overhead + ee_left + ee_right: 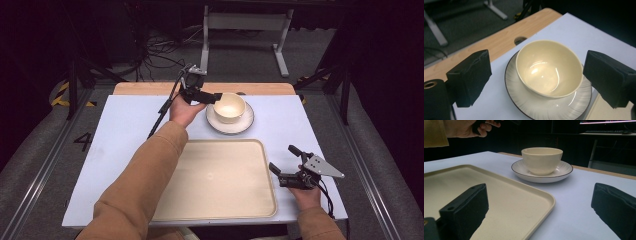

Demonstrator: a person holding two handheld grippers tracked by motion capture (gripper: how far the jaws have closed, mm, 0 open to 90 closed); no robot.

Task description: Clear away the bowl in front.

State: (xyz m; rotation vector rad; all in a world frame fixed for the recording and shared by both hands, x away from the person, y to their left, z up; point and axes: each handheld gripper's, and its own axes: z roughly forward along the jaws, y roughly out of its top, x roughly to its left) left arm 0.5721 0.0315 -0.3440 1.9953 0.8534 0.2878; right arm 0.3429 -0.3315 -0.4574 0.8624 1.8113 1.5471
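Bowl (229, 107): cream colour, upright, standing in the middle of the plate; inside it looks bare and shiny in the left gripper view (549, 67).
Plate (244, 124): pale with a dark rim line and fine grey streaks, lying on the white table top near the far edge, just behind the tray.
Left gripper (209, 96): held over the far part of the table, at the left side of the bowl and close to its rim; whether the jaw tip touches the rim I cannot tell.
Left gripper jaws: spread wide, the bowl is seen between and beyond the two black pads (471, 76), and the pads do not press on it.
Right gripper (284, 163): held low near the right edge of the table, just beside the right side of the tray, well apart from the bowl.
Right gripper jaws: spread wide with nothing between them; one pad (466, 206) is in front of the tray, the other in front of the bare table.
Tray (220, 172): beige, rectangular with round corners, nothing lying in it, at the near middle of the table.
Table (125, 125): white top, with a wooden strip along the far edge.
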